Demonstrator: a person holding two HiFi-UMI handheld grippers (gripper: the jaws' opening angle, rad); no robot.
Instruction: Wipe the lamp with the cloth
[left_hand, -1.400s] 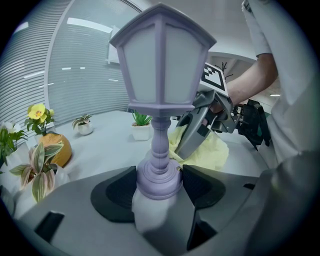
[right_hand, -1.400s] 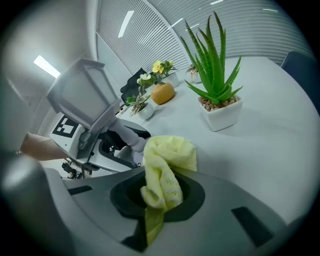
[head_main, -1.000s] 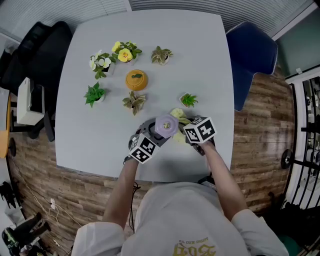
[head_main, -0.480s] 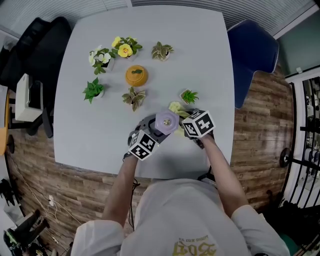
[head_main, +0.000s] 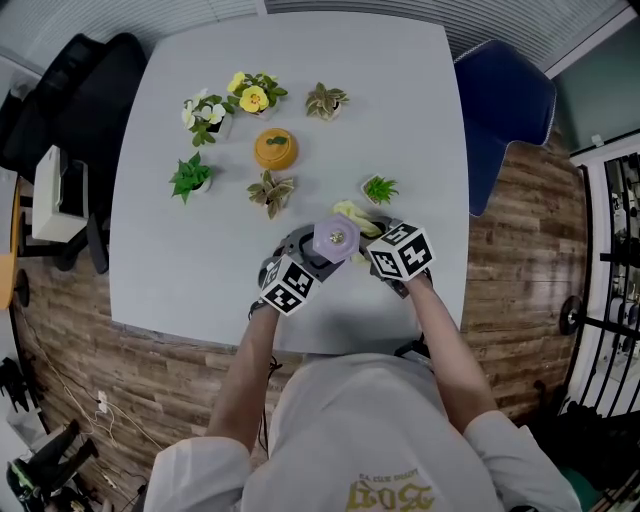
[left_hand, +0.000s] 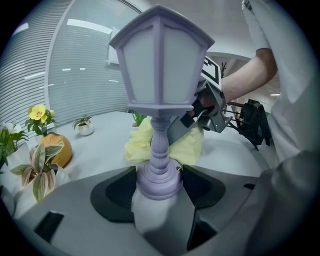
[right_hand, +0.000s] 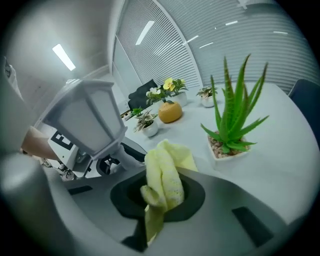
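Firmly between jaws of left gripper (left_hand: 159, 187), upright lilac lantern lamp (left_hand: 159, 65); likewise in right gripper (right_hand: 160, 194), crumpled yellow cloth (right_hand: 169, 172).

Potted plants (head_main: 193, 177), orange pot (head_main: 274, 149)

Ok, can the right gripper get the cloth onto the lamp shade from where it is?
Probably yes. The right gripper grips the cloth right beside the lamp, which the left gripper holds upright by its base; nothing stands between them.
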